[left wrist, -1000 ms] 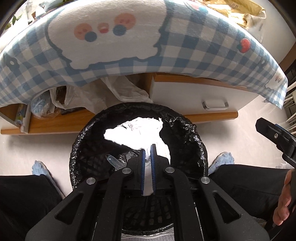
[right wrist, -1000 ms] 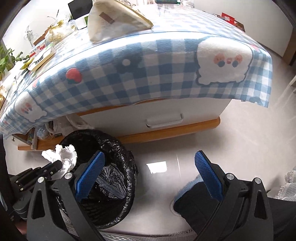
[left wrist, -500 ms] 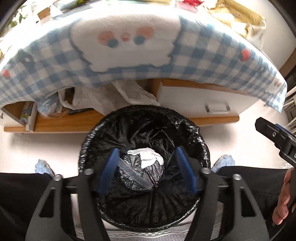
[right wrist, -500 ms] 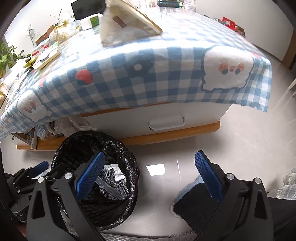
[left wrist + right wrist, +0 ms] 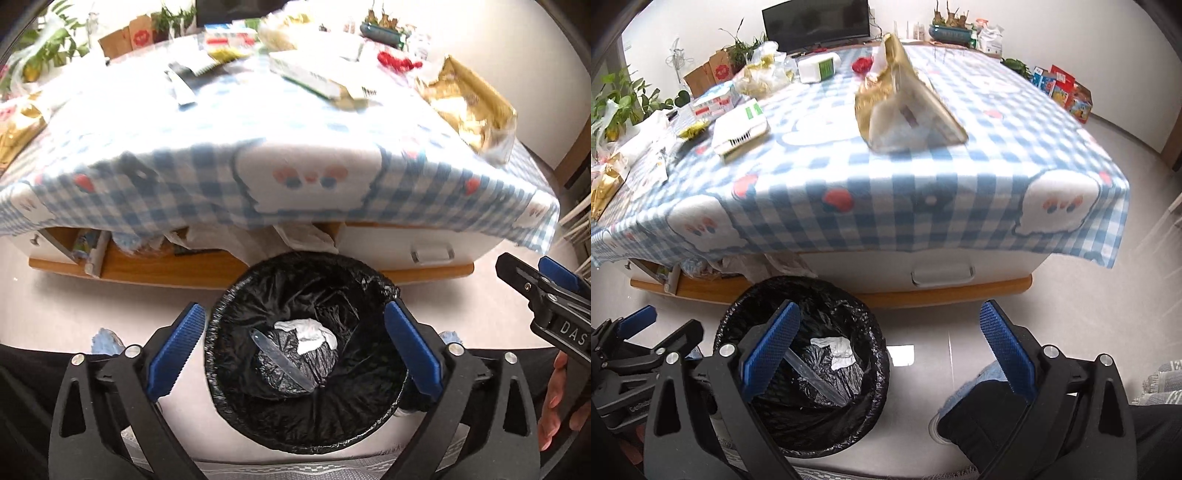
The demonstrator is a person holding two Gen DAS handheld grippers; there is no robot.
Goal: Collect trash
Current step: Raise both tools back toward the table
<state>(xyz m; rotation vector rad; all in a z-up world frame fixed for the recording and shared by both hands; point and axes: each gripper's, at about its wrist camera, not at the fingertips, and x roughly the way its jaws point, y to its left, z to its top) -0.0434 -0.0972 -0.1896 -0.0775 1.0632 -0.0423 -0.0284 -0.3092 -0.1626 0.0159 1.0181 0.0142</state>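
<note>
Over the bin point(image 5: 306, 354), L view: left gripper point(image 5: 295, 350) fingers, pressed on a white paper wad a sec ago, have just been opening and now stand spread w/ nothing between; wad point(image 5: 308, 332) lies in the bin beside a clear plastic strip point(image 5: 282, 360). Desk point(image 5: 280, 184) top shows now, earlier only its cloth edge. Bin rim sits just below desk edge; bare floor either side.

R view: right gripper point(image 5: 890, 354) fingers spread, empty, as before; wad point(image 5: 839, 350) in bin point(image 5: 801, 373) lower left, open floor to the right.
</note>
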